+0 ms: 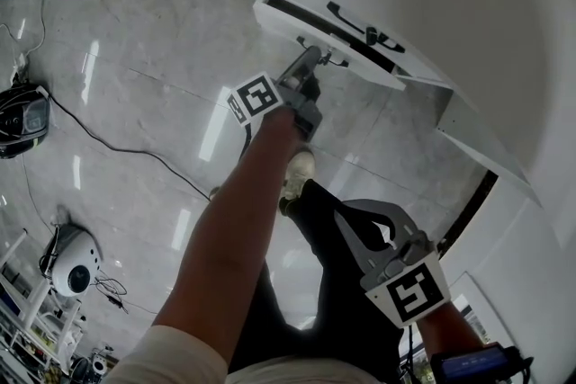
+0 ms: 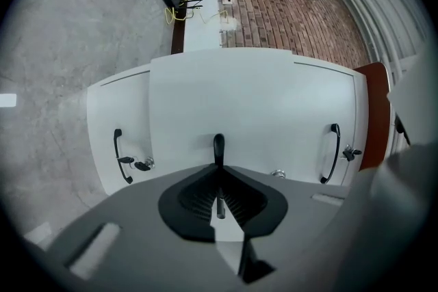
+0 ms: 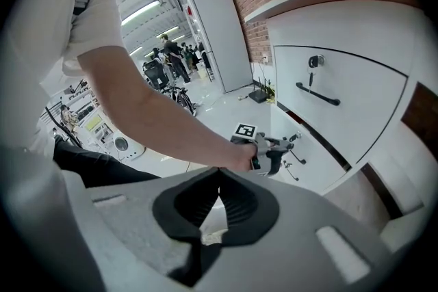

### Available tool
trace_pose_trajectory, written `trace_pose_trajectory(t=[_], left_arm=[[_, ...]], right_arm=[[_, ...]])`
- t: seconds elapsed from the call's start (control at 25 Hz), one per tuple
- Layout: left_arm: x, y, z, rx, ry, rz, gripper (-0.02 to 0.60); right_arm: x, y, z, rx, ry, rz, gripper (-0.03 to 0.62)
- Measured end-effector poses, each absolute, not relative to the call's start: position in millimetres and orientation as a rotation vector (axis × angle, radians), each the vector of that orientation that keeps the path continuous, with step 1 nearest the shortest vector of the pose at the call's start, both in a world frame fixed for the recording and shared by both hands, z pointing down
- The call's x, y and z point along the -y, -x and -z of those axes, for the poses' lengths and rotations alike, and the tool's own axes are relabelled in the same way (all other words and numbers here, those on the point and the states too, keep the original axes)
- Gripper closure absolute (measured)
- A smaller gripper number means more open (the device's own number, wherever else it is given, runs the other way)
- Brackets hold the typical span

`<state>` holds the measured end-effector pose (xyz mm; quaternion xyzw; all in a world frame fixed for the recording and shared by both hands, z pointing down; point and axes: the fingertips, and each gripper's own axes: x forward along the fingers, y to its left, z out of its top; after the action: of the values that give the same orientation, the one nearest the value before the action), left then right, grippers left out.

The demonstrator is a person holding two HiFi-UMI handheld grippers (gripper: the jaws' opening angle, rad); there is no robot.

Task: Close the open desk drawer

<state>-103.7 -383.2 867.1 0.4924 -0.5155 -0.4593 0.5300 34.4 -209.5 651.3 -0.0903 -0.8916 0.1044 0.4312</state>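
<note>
- Head view: the left gripper (image 1: 313, 58) is stretched out at the end of a bare forearm (image 1: 236, 211). Its tip is at the thin black bar handle (image 1: 328, 58) of the white desk drawer (image 1: 274, 16).
- The drawer stands out from the white desk front, with a dark gap showing behind its front panel.
- The right gripper (image 1: 364, 216) is held low near the person's body, well apart from the drawer, above a glossy grey stone floor (image 1: 135, 58). A thin black cable (image 1: 117, 144) runs across that floor.
- Left gripper view: the left gripper (image 2: 218, 178) has its jaws pressed narrow onto the black bar handle (image 2: 218, 147), which runs upright between the ribbed pads.
- The white drawer (image 2: 253, 99) fills the middle of this view. A second black handle (image 2: 118, 155) on the panel at its left has keys (image 2: 137, 164) hanging just beside it.
- Right gripper view: the right gripper (image 3: 217, 178) has its jaw tips together with nothing between them.
- Beyond it, the left gripper (image 3: 280, 147) sits at the front of the drawer (image 3: 321, 167), which projects below a white cabinet door (image 3: 356, 99).
</note>
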Motion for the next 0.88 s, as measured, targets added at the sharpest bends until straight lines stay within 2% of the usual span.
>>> trace_pose_trajectory(t=[0.64, 0.88], left_arm=[[405, 109, -870, 1.264, -1.175, 1.149, 0.56], [402, 107, -870, 1.3, -1.133, 1.06, 0.543]], right_arm=[[208, -43, -659, 2.223, 0.186, -0.244, 0.591], [207, -42, -653, 2.24, 0.169, -0.251, 0.591]])
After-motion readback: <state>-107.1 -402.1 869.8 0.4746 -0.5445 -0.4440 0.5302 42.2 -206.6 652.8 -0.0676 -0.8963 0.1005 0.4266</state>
